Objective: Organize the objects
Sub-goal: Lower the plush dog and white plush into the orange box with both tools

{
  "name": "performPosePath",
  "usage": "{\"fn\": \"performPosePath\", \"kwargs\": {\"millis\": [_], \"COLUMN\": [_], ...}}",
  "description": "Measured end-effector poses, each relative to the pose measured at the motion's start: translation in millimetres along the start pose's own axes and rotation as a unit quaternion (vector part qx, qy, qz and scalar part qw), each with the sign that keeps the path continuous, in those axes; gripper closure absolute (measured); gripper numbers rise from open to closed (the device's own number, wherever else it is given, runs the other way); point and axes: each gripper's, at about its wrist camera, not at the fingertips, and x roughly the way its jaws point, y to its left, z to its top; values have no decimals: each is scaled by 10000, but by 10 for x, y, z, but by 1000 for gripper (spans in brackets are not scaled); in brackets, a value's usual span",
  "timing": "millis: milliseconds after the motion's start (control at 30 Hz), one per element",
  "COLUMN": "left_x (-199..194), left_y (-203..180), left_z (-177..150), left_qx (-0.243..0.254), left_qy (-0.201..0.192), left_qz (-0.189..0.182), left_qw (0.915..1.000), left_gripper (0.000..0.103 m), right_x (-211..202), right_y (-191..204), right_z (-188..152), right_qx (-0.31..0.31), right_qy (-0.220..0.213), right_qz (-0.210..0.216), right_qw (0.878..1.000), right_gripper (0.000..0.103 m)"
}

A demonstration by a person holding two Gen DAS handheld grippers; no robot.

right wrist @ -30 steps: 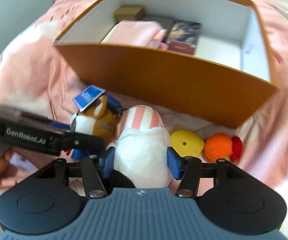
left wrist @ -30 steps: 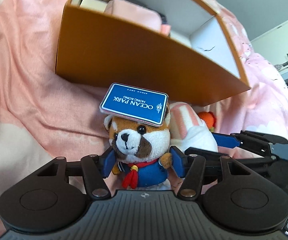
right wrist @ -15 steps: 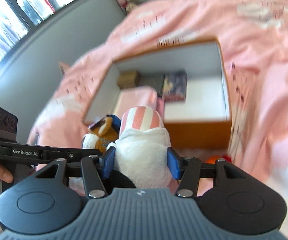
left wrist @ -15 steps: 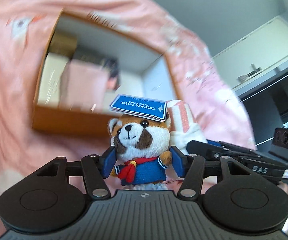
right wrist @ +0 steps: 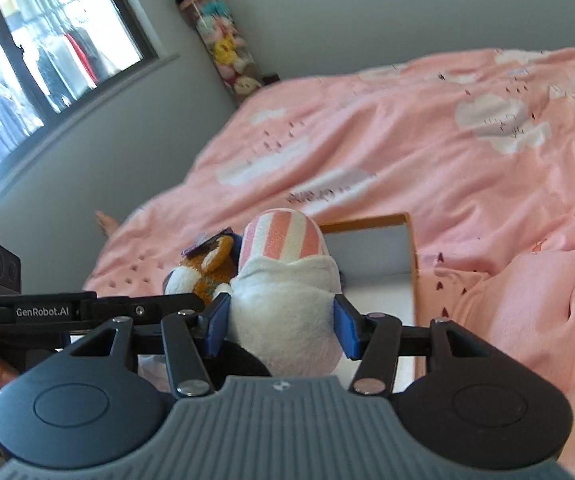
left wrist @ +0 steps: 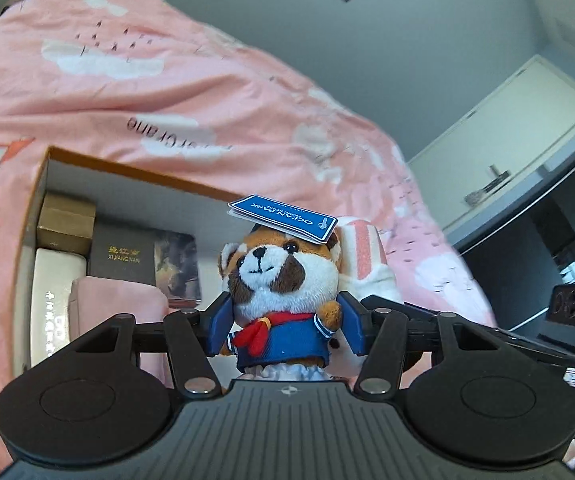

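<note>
Orange box (left wrist: 135,170) on pink bed (left wrist: 167,92)

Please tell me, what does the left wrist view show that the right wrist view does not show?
Only the left wrist view shows the box's contents: a gold box, a dark XI JIANG NAN book, a pink pouch.

Only the right wrist view shows the window and a column of plush toys.

Both show the red panda plush, the striped white plush, the orange box and the pink bedcover.

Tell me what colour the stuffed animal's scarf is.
Red, on the stuffed animal; clearest in the left wrist view.
</note>
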Motion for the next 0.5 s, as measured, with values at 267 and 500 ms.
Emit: {"fn": "performPosePath", "kwargs": {"millis": [267, 500], "left_x": [507, 665], "left_y": [324, 401], "left_z": [-89, -127], "left_qx": [-259, -275], "left_qy": [666, 917], "left_qz": [207, 236], "left_qw": [9972, 9951], "left_gripper": [39, 39], "right_x": [610, 842], "right_y": [-295, -357], "right_z": [-124, -180], "right_qx": [-100, -333], "right_qy": [925, 1417], "right_qz": [-481, -746], "right_qw": [9945, 9865], "right_gripper": [47, 46]}}
